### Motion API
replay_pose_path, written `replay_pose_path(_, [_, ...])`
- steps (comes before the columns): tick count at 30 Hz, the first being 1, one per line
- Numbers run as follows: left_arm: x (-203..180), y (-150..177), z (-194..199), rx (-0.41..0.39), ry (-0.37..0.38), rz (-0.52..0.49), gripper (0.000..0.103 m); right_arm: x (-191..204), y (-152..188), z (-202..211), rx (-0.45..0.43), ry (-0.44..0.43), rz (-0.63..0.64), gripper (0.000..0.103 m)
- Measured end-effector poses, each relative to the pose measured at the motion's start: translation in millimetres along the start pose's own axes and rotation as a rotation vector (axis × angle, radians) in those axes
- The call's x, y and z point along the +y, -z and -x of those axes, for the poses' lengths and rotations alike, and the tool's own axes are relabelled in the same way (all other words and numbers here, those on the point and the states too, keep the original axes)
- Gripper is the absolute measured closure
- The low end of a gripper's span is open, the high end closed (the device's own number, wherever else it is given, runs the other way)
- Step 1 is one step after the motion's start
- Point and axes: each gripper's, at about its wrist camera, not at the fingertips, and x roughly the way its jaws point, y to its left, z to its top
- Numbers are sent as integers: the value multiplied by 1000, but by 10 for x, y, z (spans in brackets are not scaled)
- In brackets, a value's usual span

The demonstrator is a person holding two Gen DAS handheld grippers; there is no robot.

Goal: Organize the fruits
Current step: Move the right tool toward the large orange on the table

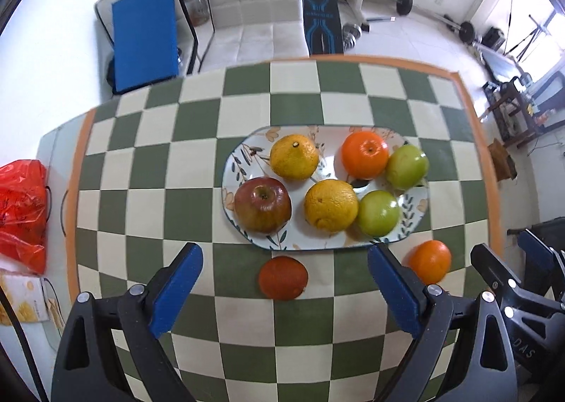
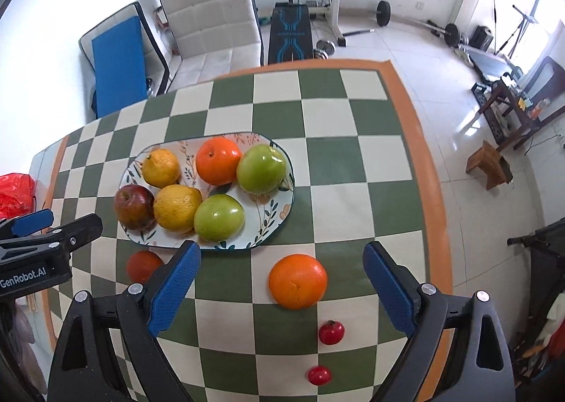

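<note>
Orange fruit loose on the cloth, both grippers wide and empty

Orange [image 2: 297, 281] on the checkered tablecloth [image 2: 353, 162], just in front of the oval floral plate [image 2: 272, 218], framed between the spread fingers of the right gripper [image 2: 281, 282]. Darker red-orange fruit [image 1: 283, 277] likewise centred before the left gripper [image 1: 285, 291], near the plate's front rim. Both grippers fully open, holding nothing.

Probably the moment before a pick. Best done by lowering straight over the fruit's widest part, closing gently on opposite sides, lifting clear of the rim before crossing to the plate.

Plate already crowded: red apple [image 2: 134, 207], two yellow citrus, an orange, two green apples [image 2: 219, 217]. Free space mostly at the middle and the ends, so placement likely tight; risk of nudging a round fruit off the edge.

Two small red fruits [image 2: 331, 332] nearer the camera, well apart from the plate. Red plastic bag [image 1: 21, 211] off the cloth at left; white chair and weight bench beyond the table, out of the way
</note>
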Motion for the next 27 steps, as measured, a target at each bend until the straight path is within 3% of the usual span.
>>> replay_pose_path(15, [-13, 488, 1125, -205, 19, -6, 7, 51, 339, 1315, -179, -9, 75, 8])
replay_pose_path(27, [3, 704, 1672, -272, 56, 8, 7, 135, 460, 2059, -276, -48, 78, 8])
